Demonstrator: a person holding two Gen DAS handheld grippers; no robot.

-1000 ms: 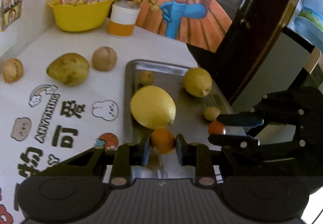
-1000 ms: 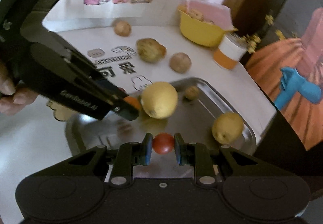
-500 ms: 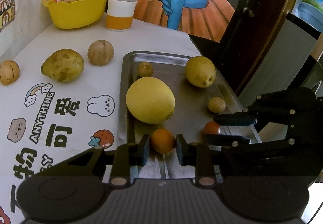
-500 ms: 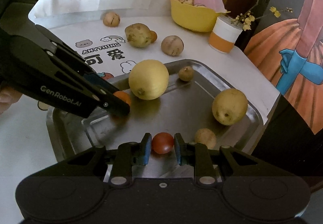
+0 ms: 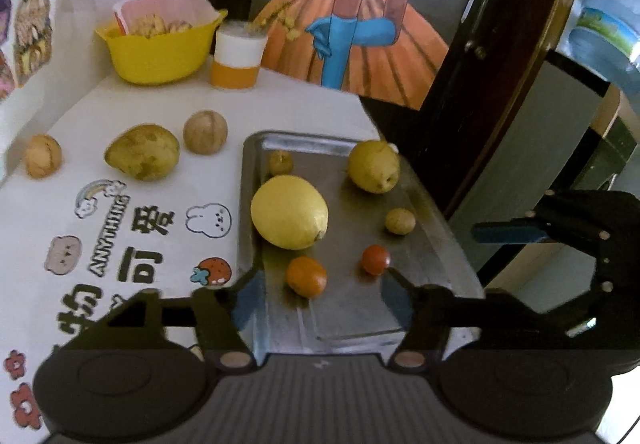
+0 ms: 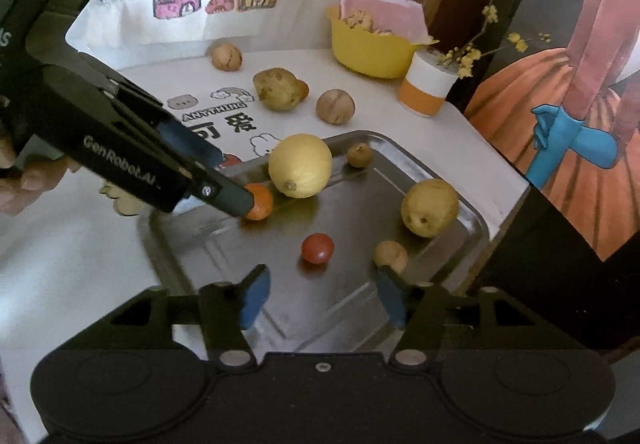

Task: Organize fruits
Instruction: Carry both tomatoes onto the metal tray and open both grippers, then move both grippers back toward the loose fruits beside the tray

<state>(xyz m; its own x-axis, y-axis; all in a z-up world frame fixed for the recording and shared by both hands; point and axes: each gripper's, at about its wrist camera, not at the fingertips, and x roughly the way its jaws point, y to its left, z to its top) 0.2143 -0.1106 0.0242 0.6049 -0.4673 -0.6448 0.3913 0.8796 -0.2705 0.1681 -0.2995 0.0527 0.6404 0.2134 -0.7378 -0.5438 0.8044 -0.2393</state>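
Both tongs spread wide, empty: left tongs (image 5: 320, 296) behind orange fruit (image 5: 306, 277), right tongs (image 6: 322, 298) behind red fruit (image 6: 317, 248).

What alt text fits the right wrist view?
The open right gripper hovers over a metal tray, a small red fruit lying free just ahead of it. Also on the tray are a large yellow fruit, a pear and a small orange fruit, where the left gripper reaches in.
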